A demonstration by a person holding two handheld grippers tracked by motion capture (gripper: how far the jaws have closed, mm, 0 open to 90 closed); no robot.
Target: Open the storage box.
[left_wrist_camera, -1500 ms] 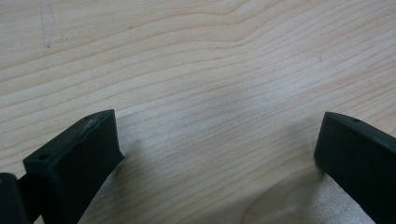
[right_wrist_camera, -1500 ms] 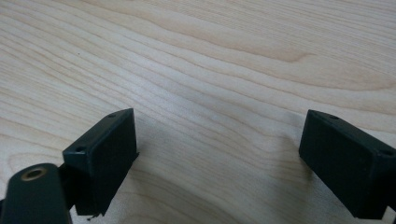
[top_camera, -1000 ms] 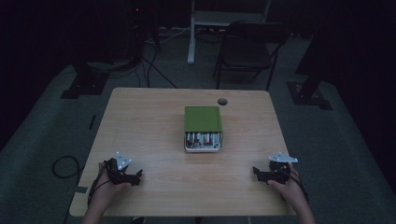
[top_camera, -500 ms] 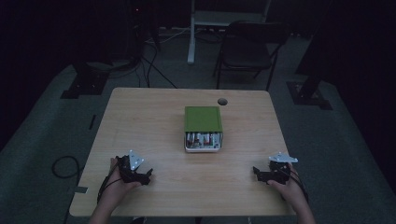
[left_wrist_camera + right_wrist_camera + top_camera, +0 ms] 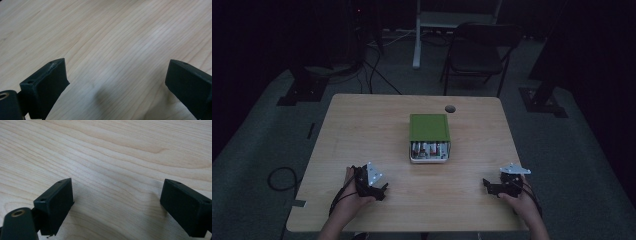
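Note:
A green-lidded box (image 5: 429, 127) sits at the middle of the wooden table (image 5: 362, 130); its near end is open and shows several batteries (image 5: 429, 149) in a white tray. My left gripper (image 5: 382, 191) rests near the front left edge, held by a hand. My right gripper (image 5: 486, 184) rests near the front right edge. In the left gripper view my left gripper (image 5: 117, 75) has its jaws wide apart over bare wood. In the right gripper view my right gripper (image 5: 117, 195) is likewise open above bare wood.
A round cable hole (image 5: 450, 108) lies near the table's far edge. A dark chair (image 5: 477, 55) and a white stand leg (image 5: 417, 35) are behind the table. Stand bases (image 5: 302, 90) sit on the floor at both sides.
The left hand has carried its gripper to the right and slightly forward along the front of the table. The right gripper has stayed in place.

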